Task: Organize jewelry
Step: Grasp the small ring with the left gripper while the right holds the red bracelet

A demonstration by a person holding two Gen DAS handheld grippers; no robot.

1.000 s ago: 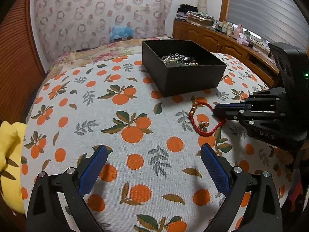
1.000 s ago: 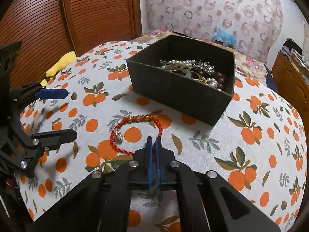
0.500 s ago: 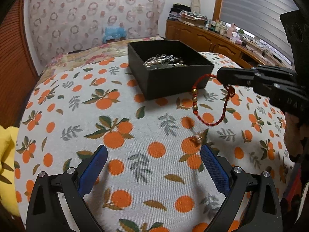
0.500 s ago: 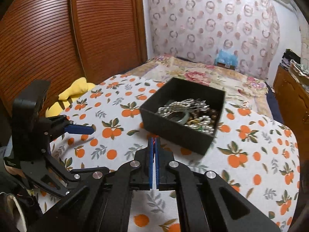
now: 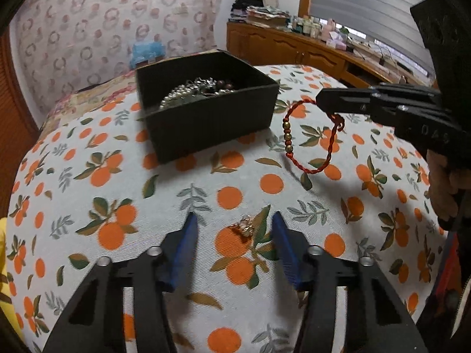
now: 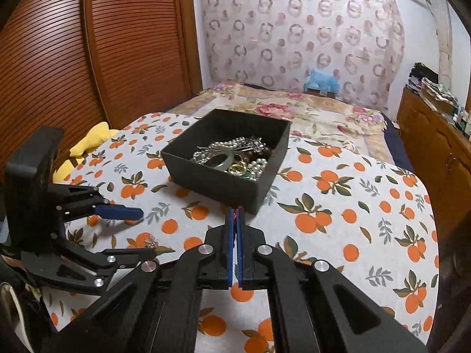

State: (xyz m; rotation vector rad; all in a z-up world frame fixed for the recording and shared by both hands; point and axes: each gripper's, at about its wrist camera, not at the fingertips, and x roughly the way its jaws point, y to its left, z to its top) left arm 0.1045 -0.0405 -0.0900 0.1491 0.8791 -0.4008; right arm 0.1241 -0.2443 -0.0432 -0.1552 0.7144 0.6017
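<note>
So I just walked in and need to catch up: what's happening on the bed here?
A person with two handheld grippers is sorting jewelry into the black box. The right gripper is shut on a red cord bracelet, hanging clear of the cloth. The left gripper has just been closing its jaws around a small ring, not yet pressing it.

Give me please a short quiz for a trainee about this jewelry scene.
1. True or false: the red cord bracelet lies flat on the cloth.
2. What sits between the left hand-held gripper's fingers?
3. The black box is: A empty, B holding jewelry, C closed.

Key: 1 false, it hangs from the shut right hand-held gripper. 2 a small pinkish trinket, not yet pinched, jaws just closing. 3 B.
</note>
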